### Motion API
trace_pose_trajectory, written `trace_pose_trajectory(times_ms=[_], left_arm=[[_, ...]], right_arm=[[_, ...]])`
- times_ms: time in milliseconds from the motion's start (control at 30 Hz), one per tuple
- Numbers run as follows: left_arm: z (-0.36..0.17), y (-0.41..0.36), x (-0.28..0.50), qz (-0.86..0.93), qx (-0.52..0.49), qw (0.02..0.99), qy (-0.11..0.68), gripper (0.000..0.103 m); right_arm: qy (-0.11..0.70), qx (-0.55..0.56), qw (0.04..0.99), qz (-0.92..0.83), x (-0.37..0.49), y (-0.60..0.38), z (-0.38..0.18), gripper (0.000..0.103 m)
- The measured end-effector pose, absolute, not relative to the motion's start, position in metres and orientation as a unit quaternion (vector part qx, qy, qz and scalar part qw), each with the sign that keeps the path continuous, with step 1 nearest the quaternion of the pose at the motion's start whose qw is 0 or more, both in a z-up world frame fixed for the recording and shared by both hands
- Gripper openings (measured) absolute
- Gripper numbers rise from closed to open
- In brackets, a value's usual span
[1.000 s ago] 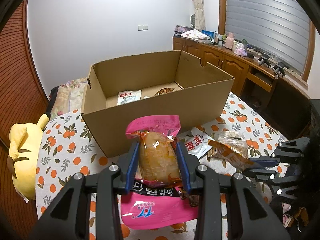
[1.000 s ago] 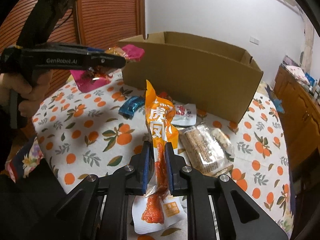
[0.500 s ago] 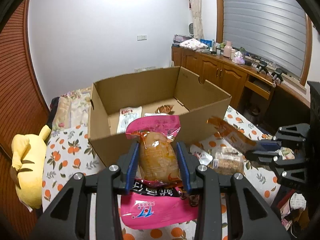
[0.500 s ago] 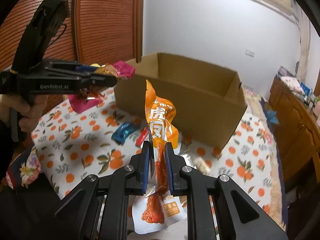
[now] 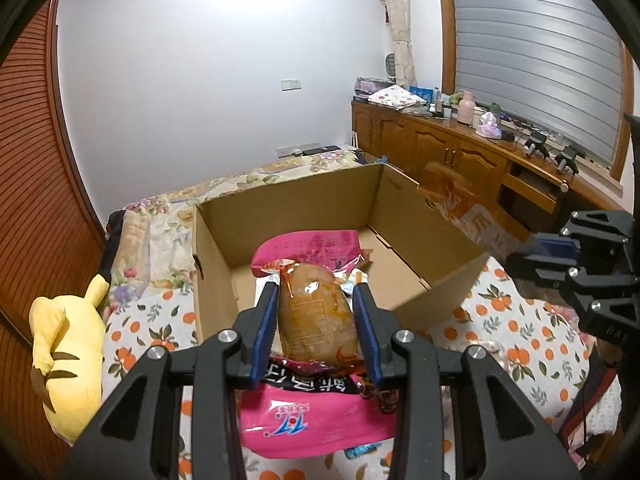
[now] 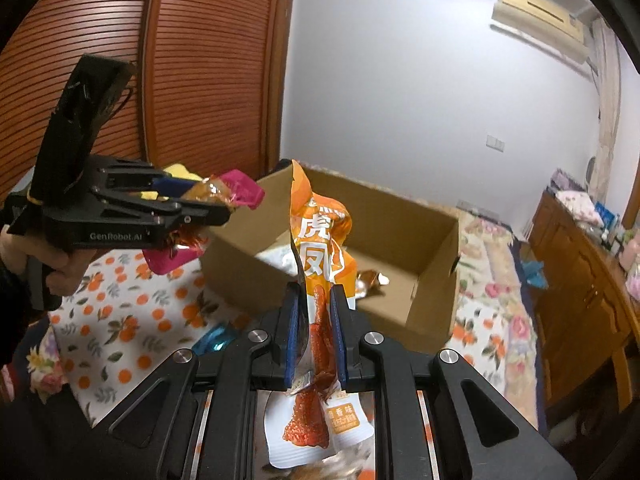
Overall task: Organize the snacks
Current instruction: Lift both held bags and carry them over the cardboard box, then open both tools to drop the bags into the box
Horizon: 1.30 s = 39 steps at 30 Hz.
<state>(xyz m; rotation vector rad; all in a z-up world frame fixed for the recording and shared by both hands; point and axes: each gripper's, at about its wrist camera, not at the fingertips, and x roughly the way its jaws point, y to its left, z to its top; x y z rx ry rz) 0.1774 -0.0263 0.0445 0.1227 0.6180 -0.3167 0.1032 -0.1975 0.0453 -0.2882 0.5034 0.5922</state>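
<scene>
My left gripper (image 5: pixel 315 308) is shut on a pink snack packet (image 5: pixel 312 320) with a brown piece inside, held above the near wall of the open cardboard box (image 5: pixel 424 224). My right gripper (image 6: pixel 315 312) is shut on an orange and white snack packet (image 6: pixel 320 248), held upright over the box's near edge (image 6: pixel 240 264). The left gripper and its pink packet (image 6: pixel 240 190) show at the left in the right wrist view. The right gripper (image 5: pixel 568 256) and its blurred orange packet (image 5: pixel 452 188) show at the right in the left wrist view. A white packet (image 6: pixel 276 258) and a shiny brown wrapper (image 6: pixel 370 280) lie inside the box.
The box stands on a tablecloth with an orange-fruit print (image 5: pixel 516 332). A blue wrapped snack (image 6: pixel 212 340) lies on the cloth before the box. A yellow plush toy (image 5: pixel 68 356) sits at the left. A wooden cabinet (image 5: pixel 460 156) runs along the right wall.
Both grippers have risen and moved forward toward the box with their packets held. The box opening now lies below and just ahead of them; the loose snacks on the cloth have dropped out of view.
</scene>
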Motion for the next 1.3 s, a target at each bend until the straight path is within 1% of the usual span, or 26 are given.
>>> trace_pose_trajectory(times_ms=[267, 567, 1033, 1300], left_arm=[[0.039, -0.024, 0.212, -0.154, 0.064, 0.936, 0.311, 0.036], [0.026, -0.026, 0.25, -0.162, 0.066, 0.93, 0.324, 0.036], [0.008, -0.018, 0.277, -0.145, 0.07, 0.922, 0.352, 0.037], [0.013, -0.009, 0.286, -0.133, 0.058, 0.928, 0.344, 0.039]], right_arm=[[0.242, -0.146, 0.915, 0.287, 0.146, -0.191, 0.051, 0.013], [0.253, -0.151, 0.913, 0.28, 0.189, -0.181, 0.042, 0.013], [0.285, -0.157, 0.903, 0.28, 0.229, -0.164, 0.019, 0.013], [0.306, -0.15, 0.894, 0.291, 0.241, -0.158, 0.005, 0.013]])
